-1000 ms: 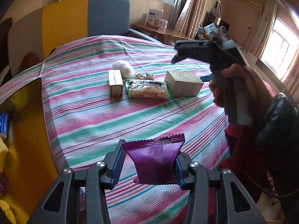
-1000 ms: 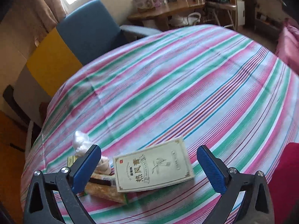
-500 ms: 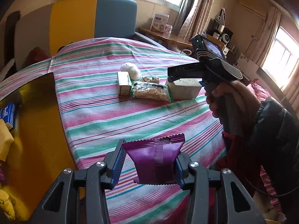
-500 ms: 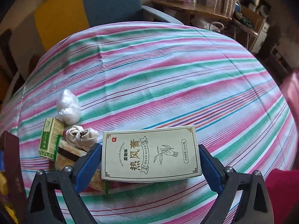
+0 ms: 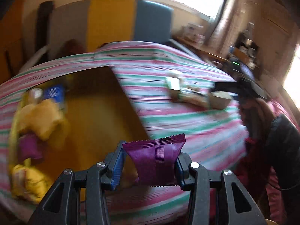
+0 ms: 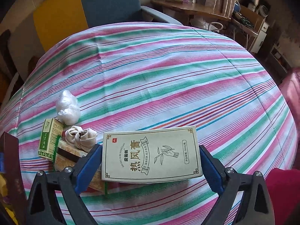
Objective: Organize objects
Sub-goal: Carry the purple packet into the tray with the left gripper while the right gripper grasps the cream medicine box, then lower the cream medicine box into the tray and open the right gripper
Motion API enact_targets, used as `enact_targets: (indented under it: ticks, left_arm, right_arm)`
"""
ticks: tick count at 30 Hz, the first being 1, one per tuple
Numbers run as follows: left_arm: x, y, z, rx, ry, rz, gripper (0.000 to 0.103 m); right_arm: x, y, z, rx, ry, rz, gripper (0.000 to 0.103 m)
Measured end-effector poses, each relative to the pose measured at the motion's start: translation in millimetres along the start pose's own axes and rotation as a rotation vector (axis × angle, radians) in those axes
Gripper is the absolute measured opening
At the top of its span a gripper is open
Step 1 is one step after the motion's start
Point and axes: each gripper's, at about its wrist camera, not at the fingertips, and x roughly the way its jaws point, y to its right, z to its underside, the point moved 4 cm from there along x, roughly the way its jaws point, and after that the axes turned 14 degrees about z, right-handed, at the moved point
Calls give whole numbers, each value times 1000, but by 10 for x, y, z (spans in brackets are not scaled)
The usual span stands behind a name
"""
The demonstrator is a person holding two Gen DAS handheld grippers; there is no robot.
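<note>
Left wrist view: left gripper (image 5: 150,166) is clamping a purple snack packet (image 5: 155,160), soft and light, mid-body grip, heading over the yellow bin (image 5: 97,116) holding yellow and purple packets. Right wrist view: right gripper (image 6: 151,166) is straddling the pale ointment box (image 6: 151,154) on the striped cloth (image 6: 168,75); stiff carton, jaws flanking its short ends, contact unclear.

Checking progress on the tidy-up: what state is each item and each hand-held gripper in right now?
Purple packet: clamped in left hand-held gripper.
Pale green box: flat on cloth, between right hand-held gripper's pads.
Small green box: lying beside the snack pack.
White bag: bunched, loose.
</note>
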Motion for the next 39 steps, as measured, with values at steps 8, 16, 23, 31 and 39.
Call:
enact_targets:
  ticks: [8, 16, 23, 31, 39]
  left_arm:
    - [-286, -975, 28, -126, -23, -211, 46]
    - [-106, -1377, 267, -167, -161, -287, 46]
    - [-68, -1394, 343, -156, -142, -292, 50]
    - [-186, -1250, 325, -132, -111, -280, 66]
    - [-562, -1133, 185, -125, 28, -290, 66]
  right_arm:
    - [-26, -29, 10, -17, 11, -2, 98]
    - [-45, -32, 10, -19, 18, 6, 98]
    - [-56, -37, 1, -22, 26, 11, 98]
    - [-88, -9, -21, 0, 41, 7, 98]
    - [-280, 136, -125, 93, 133, -37, 98]
